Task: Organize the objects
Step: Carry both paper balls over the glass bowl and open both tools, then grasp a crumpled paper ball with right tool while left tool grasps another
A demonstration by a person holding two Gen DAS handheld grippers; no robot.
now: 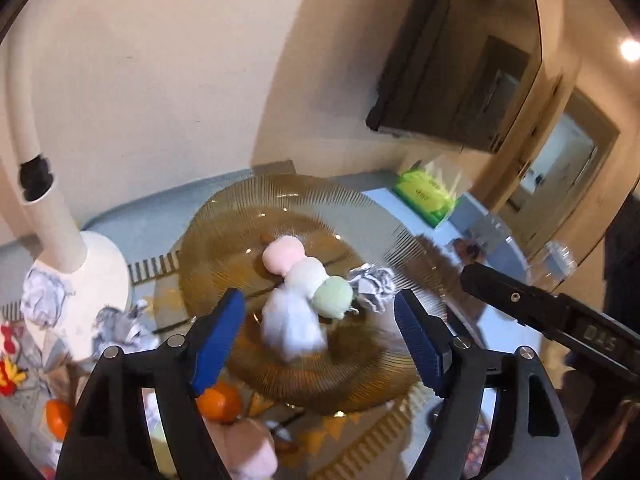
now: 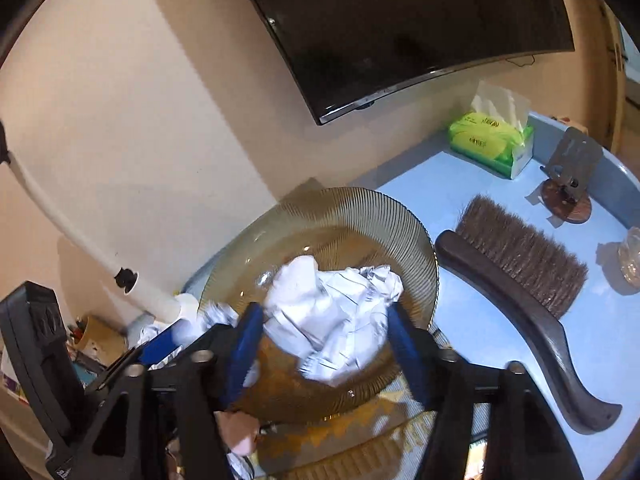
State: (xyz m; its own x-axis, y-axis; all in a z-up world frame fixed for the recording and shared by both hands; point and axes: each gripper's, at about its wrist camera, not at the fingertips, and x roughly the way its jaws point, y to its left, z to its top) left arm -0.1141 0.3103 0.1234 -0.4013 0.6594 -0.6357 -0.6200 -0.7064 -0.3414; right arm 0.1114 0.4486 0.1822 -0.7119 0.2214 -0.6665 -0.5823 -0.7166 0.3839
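Note:
An amber ribbed glass plate [image 1: 224,236] stands on the blue table; it also shows in the right wrist view [image 2: 360,216]. On it lies a plush skewer of pink, white and green balls [image 1: 308,274], with white tissue [image 1: 292,328] and a crumpled paper ball [image 1: 374,284] beside it. My left gripper [image 1: 320,336] is open above the plate, its blue pads either side of the tissue, apart from it. My right gripper [image 2: 324,348] holds a large crumpled paper ball [image 2: 340,320] between its blue pads over the plate. The right gripper's black body shows in the left wrist view [image 1: 540,316].
A white lamp base [image 1: 104,280] and its arm stand left of the plate. Crumpled papers [image 1: 42,296], two oranges [image 1: 220,400] and small toys lie front left. A wooden brush [image 2: 520,280], green tissue pack [image 2: 492,144], phone stand [image 2: 568,184] and clear cup [image 2: 632,256] are right.

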